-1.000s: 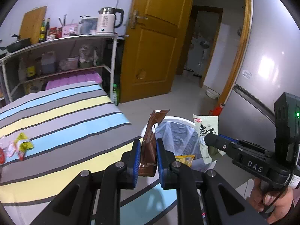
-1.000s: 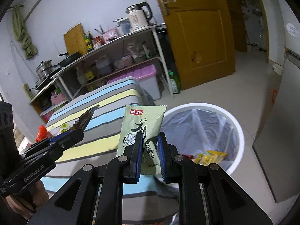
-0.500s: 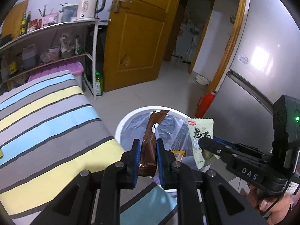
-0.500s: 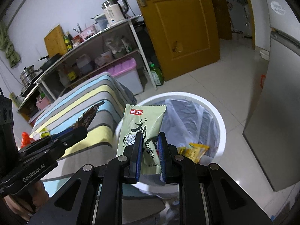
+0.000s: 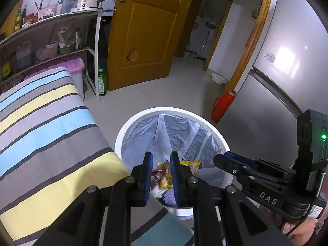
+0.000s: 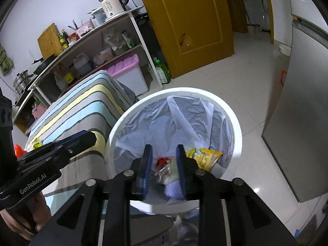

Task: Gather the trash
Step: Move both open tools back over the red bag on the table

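Note:
A white trash bin (image 5: 131,123) with a clear liner stands on the floor below both grippers. Several snack wrappers (image 5: 164,176) lie at its bottom, among them a yellow packet (image 6: 208,157). My left gripper (image 5: 161,155) hangs over the bin's near side, its jaws a little apart with nothing between them. My right gripper (image 6: 164,149) is over the bin (image 6: 235,119) too; its jaws are opening and are empty. Blurred pale-green and brown wrappers (image 6: 167,171) show in the bin below it. Each gripper appears in the other's view: the right gripper (image 5: 220,160) and the left gripper (image 6: 90,137).
A striped cloth surface (image 5: 51,133) ends beside the bin on the left, and loose scraps (image 6: 37,142) lie on its far part. A grey fridge (image 5: 276,102) and a red flask (image 5: 222,106) stand to the right. Behind are a shelf unit (image 5: 61,18) and a wooden door (image 5: 143,37).
Both grippers moved over the bin and sank. The brown wrapper left the left jaws and the green packet left the right jaws, which have spread wider.

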Demonstrator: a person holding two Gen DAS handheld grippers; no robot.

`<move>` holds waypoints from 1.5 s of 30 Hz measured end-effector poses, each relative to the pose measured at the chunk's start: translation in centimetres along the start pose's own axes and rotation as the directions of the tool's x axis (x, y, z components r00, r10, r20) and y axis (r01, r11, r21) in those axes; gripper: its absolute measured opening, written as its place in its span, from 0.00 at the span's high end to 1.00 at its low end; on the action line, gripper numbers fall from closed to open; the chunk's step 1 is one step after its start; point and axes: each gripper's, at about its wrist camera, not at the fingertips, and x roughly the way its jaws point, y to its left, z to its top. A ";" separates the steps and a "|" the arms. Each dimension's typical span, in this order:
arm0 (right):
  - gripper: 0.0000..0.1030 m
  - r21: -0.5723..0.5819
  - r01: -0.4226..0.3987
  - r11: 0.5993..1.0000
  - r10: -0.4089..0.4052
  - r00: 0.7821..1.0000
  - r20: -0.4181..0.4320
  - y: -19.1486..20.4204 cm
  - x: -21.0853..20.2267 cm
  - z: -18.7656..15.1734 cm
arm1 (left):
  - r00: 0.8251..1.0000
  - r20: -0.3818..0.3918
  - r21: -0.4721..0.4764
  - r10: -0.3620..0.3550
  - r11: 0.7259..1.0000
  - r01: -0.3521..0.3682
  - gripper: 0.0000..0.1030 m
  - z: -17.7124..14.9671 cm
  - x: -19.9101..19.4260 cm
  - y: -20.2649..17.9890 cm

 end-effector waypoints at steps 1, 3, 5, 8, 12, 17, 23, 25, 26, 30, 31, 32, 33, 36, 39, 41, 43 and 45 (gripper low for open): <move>0.73 0.001 0.000 1.000 0.000 1.000 0.002 0.0 -0.1 0.0 | 1.000 0.004 -0.002 0.000 1.000 0.000 0.83 0.0 -0.2 0.1; 0.73 0.002 0.000 1.000 0.000 1.000 0.008 -0.1 -0.5 -0.1 | 1.000 0.015 -0.006 0.002 1.000 -0.002 0.83 -0.1 -0.7 0.2; 0.73 -0.002 -0.002 1.000 0.002 1.000 0.018 0.2 -0.9 0.0 | 1.000 0.031 -0.009 0.006 1.000 -0.006 0.83 -0.3 -1.6 0.3; 0.73 -0.014 -0.010 1.000 0.010 0.999 0.037 0.7 -1.7 0.0 | 0.998 0.057 -0.011 0.011 1.000 -0.011 0.83 -0.4 -2.9 0.4; 0.73 -0.042 -0.027 0.999 0.029 0.998 0.063 1.9 -3.2 -0.1 | 0.996 0.091 -0.017 0.022 1.000 -0.021 0.83 -0.9 -5.2 0.7; 0.73 -0.092 -0.059 0.994 0.067 0.994 0.087 4.4 -4.7 -0.5 | 0.990 0.130 -0.031 0.046 0.999 -0.043 0.83 -1.7 -8.2 1.4; 0.73 -0.177 -0.106 0.978 0.126 0.987 0.104 8.1 -6.4 -1.5 | 0.980 0.177 -0.058 0.086 0.995 -0.076 0.83 -2.8 -11.9 2.5; 0.73 -0.203 -0.119 0.972 0.143 0.984 0.108 9.3 -6.9 -1.8 | 0.976 0.193 -0.072 0.103 0.993 -0.091 0.83 -3.3 -13.1 3.0; 0.73 -0.216 -0.128 0.968 0.154 0.982 0.109 9.9 -7.1 -2.0 | 0.973 0.202 -0.080 0.114 0.992 -0.099 0.83 -3.6 -13.9 3.3; 0.73 -0.261 -0.152 0.953 0.186 0.976 0.112 11.7 -7.8 -2.8 | 0.962 0.221 -0.104 0.158 0.985 -0.138 0.83 -5.0 -16.0 4.3; 0.73 -0.270 -0.156 0.950 0.192 0.975 0.112 12.0 -7.9 -3.0 | 0.960 0.225 -0.109 0.168 0.983 -0.146 0.83 -5.3 -16.4 4.6; 0.73 -0.280 -0.163 0.946 0.200 0.973 0.111 12.5 -8.0 -3.2 | 0.958 0.227 -0.115 0.177 0.981 -0.154 0.83 -5.6 -16.8 4.8; 0.73 -0.287 -0.167 0.943 0.206 0.972 0.110 12.9 -8.1 -3.3 | 0.955 0.230 -0.122 0.187 0.979 -0.163 0.83 -5.9 -17.3 5.1; 0.73 -0.309 -0.186 0.933 0.226 0.969 0.100 14.1 -8.1 -3.8 | 0.947 0.237 -0.144 0.216 0.972 -0.186 0.83 -6.9 -18.7 5.9; 0.73 -0.326 -0.207 0.923 0.247 0.965 0.087 15.0 -8.0 -4.3 | 0.940 0.240 -0.158 0.242 0.965 -0.208 0.83 -7.8 -19.8 6.5; 0.73 -0.334 -0.220 0.916 0.260 0.962 0.079 15.6 -7.8 -4.6 | 0.937 0.239 -0.167 0.255 0.961 -0.219 0.83 -8.4 -20.3 6.9; 0.73 -0.347 -0.237 0.907 0.277 0.958 0.069 16.1 -7.6 -4.8 | 0.933 0.238 -0.179 0.268 0.957 -0.229 0.83 -9.0 -20.8 7.3; 0.73 -0.356 -0.250 0.900 0.289 0.955 0.062 16.6 -7.5 -5.1 | 0.930 0.238 -0.188 0.281 0.952 -0.240 0.83 -9.3 -21.2 7.7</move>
